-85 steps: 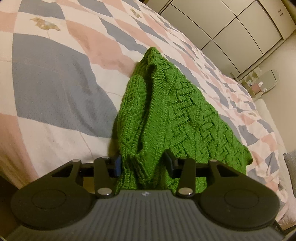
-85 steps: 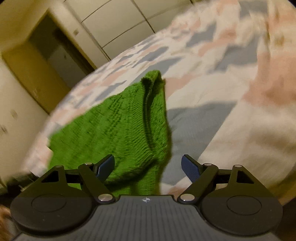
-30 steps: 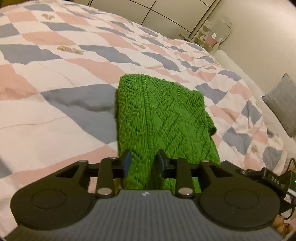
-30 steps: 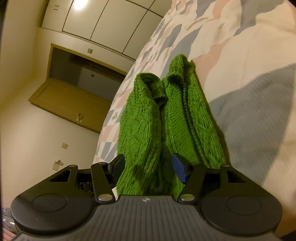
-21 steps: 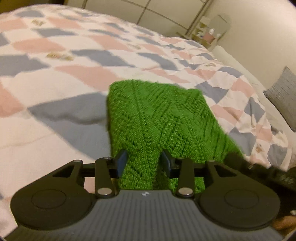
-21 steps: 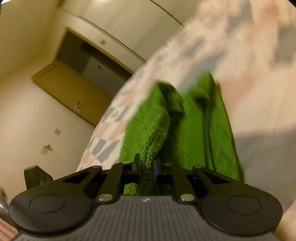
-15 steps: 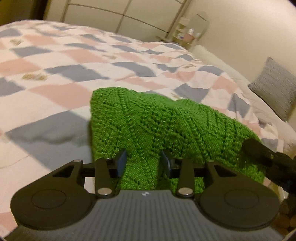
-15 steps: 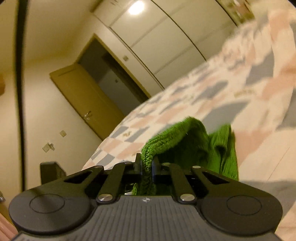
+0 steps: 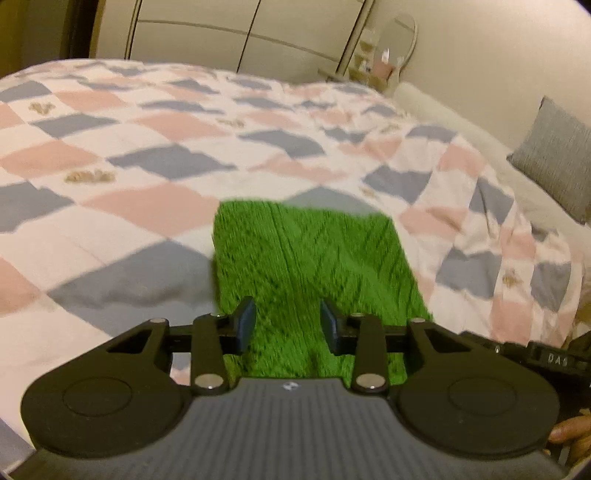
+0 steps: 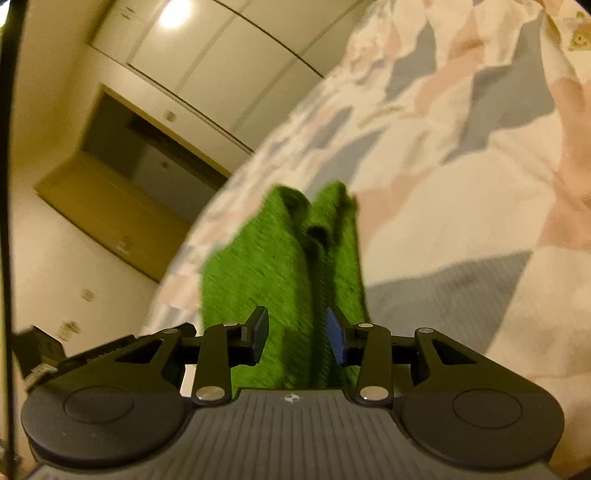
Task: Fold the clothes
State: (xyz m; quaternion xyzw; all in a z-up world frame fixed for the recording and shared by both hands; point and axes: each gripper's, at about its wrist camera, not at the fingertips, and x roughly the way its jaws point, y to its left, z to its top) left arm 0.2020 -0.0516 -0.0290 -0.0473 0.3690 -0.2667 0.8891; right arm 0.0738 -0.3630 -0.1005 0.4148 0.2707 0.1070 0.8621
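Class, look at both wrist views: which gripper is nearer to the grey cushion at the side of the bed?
Left. The left gripper hangs open over the folded green knit sweater, with the grey cushion in its view. The right gripper faces the wardrobe; no cushion shows there.

A home bedroom: a bed under a checked quilt, built-in wardrobes, an oval mirror, a pillow.

Motion blur smears the green sweater knit; its near edge is hidden behind both gripper bodies
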